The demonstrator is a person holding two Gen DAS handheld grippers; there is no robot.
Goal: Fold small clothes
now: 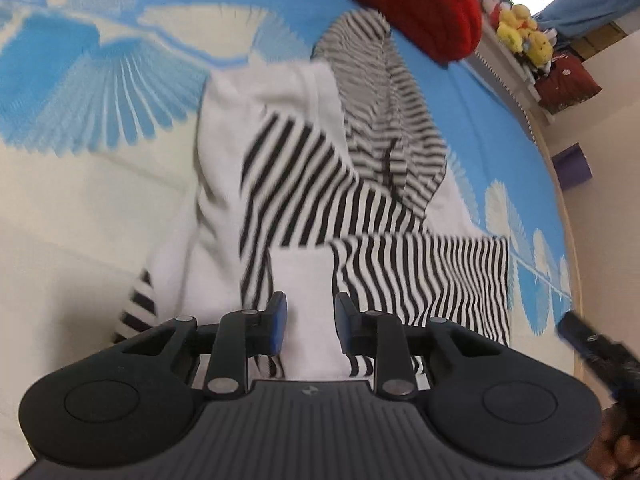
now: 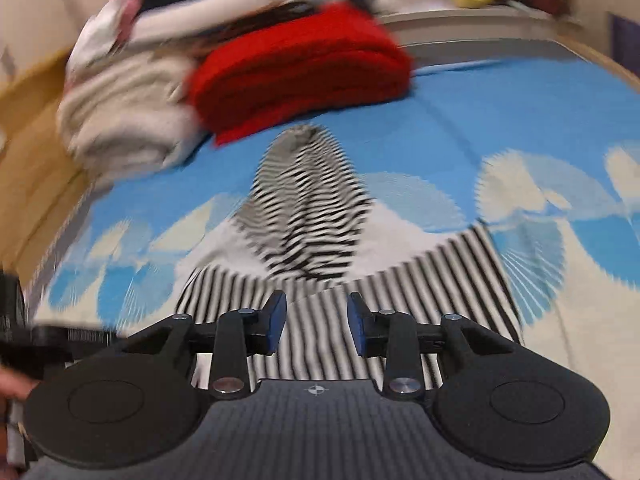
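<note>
A small hooded garment [image 1: 304, 184], white with black-and-white striped panels, lies spread on a blue and cream bedsheet [image 1: 100, 80]. Its striped hood [image 1: 384, 120] points toward the far end of the bed. My left gripper [image 1: 309, 304] hovers over the near hem, jaws apart, with a white panel showing in the gap and no cloth pinched. In the right wrist view the same garment [image 2: 312, 216] is blurred. My right gripper [image 2: 316, 304] stands open above a striped sleeve [image 2: 440, 276], holding nothing. Its dark body shows at the right edge of the left wrist view.
A folded red blanket [image 2: 300, 68] and a cream blanket pile [image 2: 120, 120] lie beyond the hood. Yellow plush toys [image 1: 524, 32] sit on a shelf past the bed. A purple box [image 1: 572, 166] stands off the bed's right edge.
</note>
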